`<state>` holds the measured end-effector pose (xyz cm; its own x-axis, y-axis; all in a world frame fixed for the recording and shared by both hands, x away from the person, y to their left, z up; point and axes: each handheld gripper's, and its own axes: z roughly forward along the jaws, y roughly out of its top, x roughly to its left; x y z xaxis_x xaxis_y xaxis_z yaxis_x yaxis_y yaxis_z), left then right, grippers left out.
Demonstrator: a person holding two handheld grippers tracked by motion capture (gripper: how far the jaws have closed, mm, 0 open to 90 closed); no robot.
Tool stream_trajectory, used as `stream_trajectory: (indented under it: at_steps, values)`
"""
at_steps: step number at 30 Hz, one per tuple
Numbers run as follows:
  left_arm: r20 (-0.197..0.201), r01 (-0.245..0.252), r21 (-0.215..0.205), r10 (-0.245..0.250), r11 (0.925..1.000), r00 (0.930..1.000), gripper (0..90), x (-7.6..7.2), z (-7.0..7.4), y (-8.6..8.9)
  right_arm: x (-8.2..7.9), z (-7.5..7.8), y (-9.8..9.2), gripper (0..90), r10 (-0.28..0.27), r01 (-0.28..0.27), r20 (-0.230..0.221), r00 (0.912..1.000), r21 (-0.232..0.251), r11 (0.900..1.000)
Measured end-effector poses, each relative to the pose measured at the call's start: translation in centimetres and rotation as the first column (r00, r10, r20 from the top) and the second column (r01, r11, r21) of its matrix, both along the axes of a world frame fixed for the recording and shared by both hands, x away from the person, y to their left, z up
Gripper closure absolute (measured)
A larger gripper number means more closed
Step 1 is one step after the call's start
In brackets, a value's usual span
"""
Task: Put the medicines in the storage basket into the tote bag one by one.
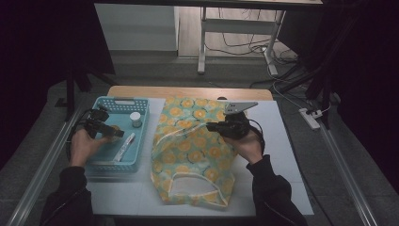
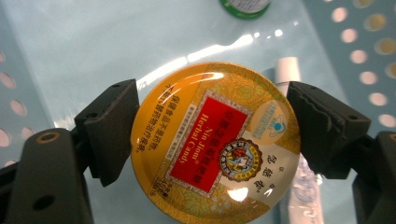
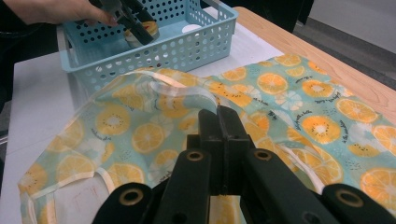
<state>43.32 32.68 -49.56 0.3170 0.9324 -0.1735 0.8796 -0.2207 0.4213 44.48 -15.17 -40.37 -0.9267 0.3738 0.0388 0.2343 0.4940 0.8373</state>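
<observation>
— What do we have on the left side?

— Our left gripper (image 2: 212, 140) sits inside the blue basket (image 1: 141, 106) at the left of the surface (image 1: 287, 155), and its jaws press on both sides of a round yellow candy tin (image 2: 215, 142). In the left gripper view the tin's lid faces us, with a red label across its middle. In the right gripper view the same tin (image 3: 142, 30) sits between the jaws just above the basket floor; we cannot tell whether it touches the floor.

— What else lies in that basket?

— A small bottle with a white cap (image 1: 135, 118) stands toward the far right corner, and a white tube (image 1: 124, 147) lies along the right side, nearer to us. The tube's end shows just behind the tin in the left gripper view.

— And our right hand?

— Our right gripper (image 1: 209, 126) has its jaws shut on the fabric bag (image 1: 188, 150) printed with orange slices, which lies spread in the middle of the surface. In the right gripper view the closed jaws pinch a pale hem of the bag, probably at its opening, and lift it a little off the rest of the cloth.
</observation>
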Motion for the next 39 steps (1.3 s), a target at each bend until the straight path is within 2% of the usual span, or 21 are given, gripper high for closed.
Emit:
stream_trajectory:
  at_steps: [6,15,22,30,39]
  values:
    - [0.05,0.038,-0.033,-0.036,0.9987,0.9981,20.5,-0.8,1.3,-0.4,0.1,-0.1,0.0,90.0,-0.003,0.003,-0.005,1.0,0.003,1.0]
    - [0.115,0.097,-0.084,-0.087,0.9917,0.9895,20.5,-2.2,3.0,-1.5,0.3,-0.3,0.0,90.0,-0.016,0.016,-0.014,0.9998,0.005,1.0]
    - [0.15,0.156,-0.125,-0.137,0.9799,0.9791,20.6,-3.3,3.9,-3.1,0.3,-0.3,-0.1,90.0,-0.022,0.022,-0.01,0.9997,0.009,1.0]
    - [0.184,0.219,-0.143,-0.191,0.9652,0.9641,20.6,-4.7,4.8,-5.0,0.4,-0.3,-0.1,90.0,-0.026,0.026,-0.008,0.9996,0.011,1.0]
    - [0.215,0.285,-0.167,-0.248,0.9437,0.9447,20.6,-6.3,5.6,-7.1,0.4,-0.3,-0.2,90.0,-0.028,0.028,-0.01,0.9996,0.013,1.0]
